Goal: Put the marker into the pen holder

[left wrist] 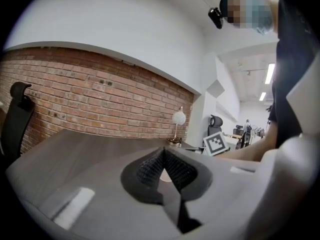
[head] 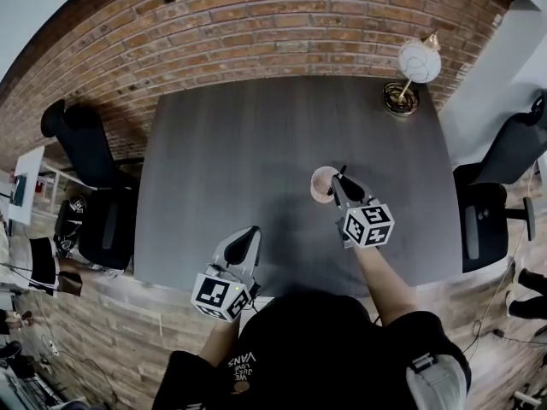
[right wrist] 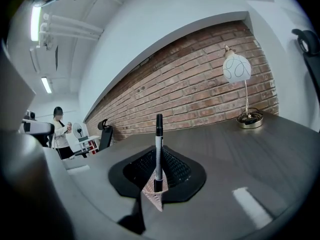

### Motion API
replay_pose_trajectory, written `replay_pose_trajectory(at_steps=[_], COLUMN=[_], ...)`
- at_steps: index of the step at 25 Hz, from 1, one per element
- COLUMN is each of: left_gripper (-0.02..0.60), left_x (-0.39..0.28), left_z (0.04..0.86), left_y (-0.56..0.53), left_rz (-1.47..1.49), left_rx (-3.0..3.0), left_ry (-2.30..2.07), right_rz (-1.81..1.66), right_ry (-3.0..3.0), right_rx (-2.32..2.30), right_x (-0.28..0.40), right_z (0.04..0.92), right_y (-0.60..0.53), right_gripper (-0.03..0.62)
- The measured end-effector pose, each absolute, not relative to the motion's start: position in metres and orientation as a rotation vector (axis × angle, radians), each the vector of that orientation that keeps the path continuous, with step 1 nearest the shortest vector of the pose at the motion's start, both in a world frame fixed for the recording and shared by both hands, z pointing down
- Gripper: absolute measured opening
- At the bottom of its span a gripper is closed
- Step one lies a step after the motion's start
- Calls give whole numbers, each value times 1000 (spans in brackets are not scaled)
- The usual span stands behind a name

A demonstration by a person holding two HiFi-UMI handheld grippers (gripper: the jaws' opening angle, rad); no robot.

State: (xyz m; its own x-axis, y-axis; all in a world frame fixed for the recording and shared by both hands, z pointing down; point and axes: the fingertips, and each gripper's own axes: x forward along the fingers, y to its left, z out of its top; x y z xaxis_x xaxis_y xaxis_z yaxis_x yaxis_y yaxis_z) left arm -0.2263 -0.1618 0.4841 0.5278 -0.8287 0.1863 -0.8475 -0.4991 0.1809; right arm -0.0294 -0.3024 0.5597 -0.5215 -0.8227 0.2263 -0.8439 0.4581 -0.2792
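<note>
My right gripper has its fingers closed on the marker, which stands upright between the pads with its black cap on top. The marker's low end is right at the pink pen holder, and I can't tell if it's inside yet. In the right gripper view only a sliver of holder shows under the jaws. The holder stands on the grey table, right of centre. My left gripper hangs at the table's near edge, left of the holder and well apart from it; its fingers are pressed together at the tips with nothing in them. A white globe lamp stands at the far right corner, with a brick wall beyond.
</note>
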Motion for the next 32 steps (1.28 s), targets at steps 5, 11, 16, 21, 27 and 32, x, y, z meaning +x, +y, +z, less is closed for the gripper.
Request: replay_pose_trajectory(at_steps=[5,11,16,21,27,32], left_gripper=[52,52,52,52,52,52], left_x=[-226,-223,-218,-217,-218,-214], left_z=[487,492,494,496,496,494], left_y=[-161,-160,-158,-155,-153,-152], left_rz=[114,120,121,113,107,104], left_rx=[2528,2530,2528,2524,2517,2525], left_ry=[-1382,-1355,-1341,-1342,-1355,-1354], right_rz=[562,603,621,627,619,598], right_ry=[-2598,-2551,-2540,-2540,-2544,-2555], right_rx=[1484,1421,1391,1400,1457,1520], right_x=[-33,-39,-39,-38,-27,-12], right_z=[569,583,587,588,579,564], right_y=[-297,-290,-287,-283,-284,-287], right_gripper=[37,37,37,38,40,40])
